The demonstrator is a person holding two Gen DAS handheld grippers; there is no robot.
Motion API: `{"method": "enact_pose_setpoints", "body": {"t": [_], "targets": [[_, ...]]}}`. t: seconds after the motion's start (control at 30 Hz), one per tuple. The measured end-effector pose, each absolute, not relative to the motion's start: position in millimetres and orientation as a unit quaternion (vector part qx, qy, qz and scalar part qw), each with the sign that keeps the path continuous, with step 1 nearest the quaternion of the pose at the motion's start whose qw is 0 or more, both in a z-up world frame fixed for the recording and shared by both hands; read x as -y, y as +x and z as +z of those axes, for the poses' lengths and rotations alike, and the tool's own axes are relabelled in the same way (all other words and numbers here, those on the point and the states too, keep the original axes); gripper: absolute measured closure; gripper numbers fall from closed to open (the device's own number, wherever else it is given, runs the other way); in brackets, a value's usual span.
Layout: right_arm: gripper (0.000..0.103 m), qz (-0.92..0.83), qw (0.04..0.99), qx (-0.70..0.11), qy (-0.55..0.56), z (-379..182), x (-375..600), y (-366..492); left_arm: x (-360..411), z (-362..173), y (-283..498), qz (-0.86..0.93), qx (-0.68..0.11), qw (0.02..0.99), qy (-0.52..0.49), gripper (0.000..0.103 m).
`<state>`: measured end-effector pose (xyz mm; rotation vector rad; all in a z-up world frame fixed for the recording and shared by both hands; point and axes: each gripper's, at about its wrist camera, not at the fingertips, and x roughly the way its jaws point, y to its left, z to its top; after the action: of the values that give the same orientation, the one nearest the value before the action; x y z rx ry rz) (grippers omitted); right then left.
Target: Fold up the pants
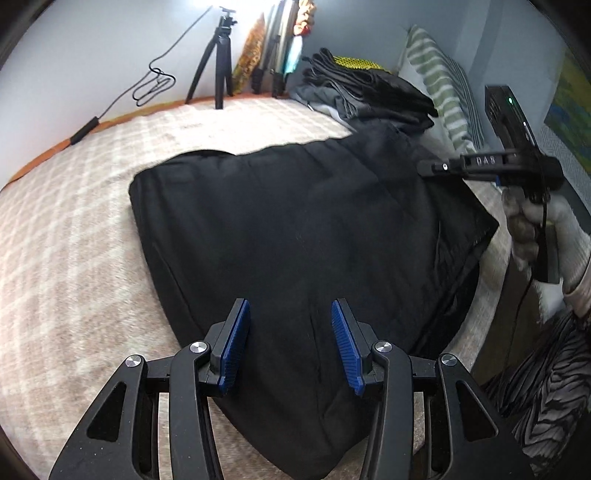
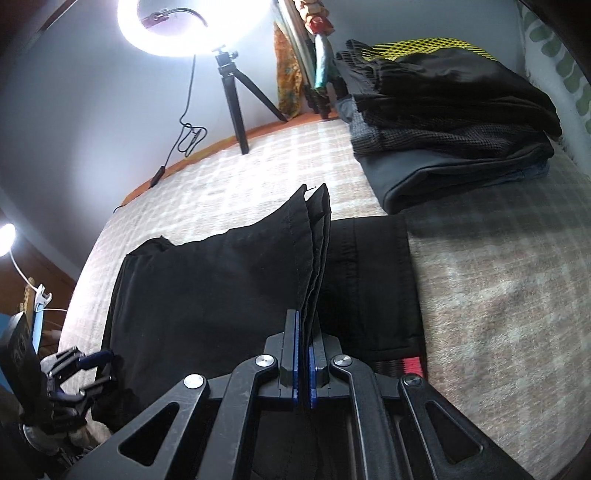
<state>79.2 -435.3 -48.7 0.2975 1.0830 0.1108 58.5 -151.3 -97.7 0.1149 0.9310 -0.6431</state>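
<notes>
The pair of black fabric pants (image 1: 295, 229) lies spread on the bed's beige-and-white plaid blanket (image 1: 74, 236), directly ahead of and beneath the left claw (image 1: 290, 341). That claw, black-framed with blue ribbed pads (image 1: 234, 343), hovers with its jaws spread apart and nothing between them, just above the near edge of the dark cloth. To its right, and well apart from it, the right claw (image 1: 430, 168) comes in from the side at the far right corner of the pants, held by a hand in a pale knitted glove (image 1: 546, 236). In the right wrist view, the right claw (image 2: 303, 354) is clamped on a lifted fold of the pants (image 2: 221, 288): several stacked hem layers stand upright between its blue pads (image 2: 312, 373) and fan out ahead of the fingertips, while the remaining cloth lies flat on the blanket (image 2: 498, 288) to both sides. Far off to the left of this claw, the left claw (image 2: 86, 373) shows low at the near edge of the fabric. Ahead and to the right of the right claw sits a stack of folded dark garments (image 2: 450, 122), close to the pants though whether they touch cannot be told. Farther ahead and left, a black tripod (image 2: 236, 99) carries a glowing white ring light (image 2: 195, 26) at the far edge of the bed.
</notes>
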Motion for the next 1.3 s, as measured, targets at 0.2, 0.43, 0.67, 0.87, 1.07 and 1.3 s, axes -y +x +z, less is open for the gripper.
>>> {"method": "enact_pose_setpoints", "body": {"t": [0.2, 0.43, 0.67, 0.87, 1.07, 1.3], "targets": [[0.102, 0.043, 0.846, -0.514, 0.137, -50, 441, 81, 156, -99, 55, -0.306, -0.438, 0.842, 0.07, 0.059], [0.086, 0.004, 0.837, -0.543, 0.062, -63, 427, 82, 156, -97, 53, -0.307, -0.436, 0.842, 0.078, 0.059], [0.061, -0.002, 0.876, -0.483, 0.007, -26, 408, 78, 117, -77, 58, -0.272, -0.436, 0.857, -0.023, 0.058], [0.05, 0.09, 0.88, -0.467, 0.007, -18, 358, 90, 103, -92, 56, -0.256, -0.473, 0.84, -0.074, 0.058], [0.042, 0.166, 0.856, -0.488, 0.033, -30, 309, 111, 85, -102, 47, -0.243, -0.489, 0.827, -0.134, 0.059], [0.042, 0.161, 0.833, -0.53, 0.013, -71, 280, 132, 78, -106, 47, -0.254, -0.491, 0.813, -0.183, 0.058]]}}
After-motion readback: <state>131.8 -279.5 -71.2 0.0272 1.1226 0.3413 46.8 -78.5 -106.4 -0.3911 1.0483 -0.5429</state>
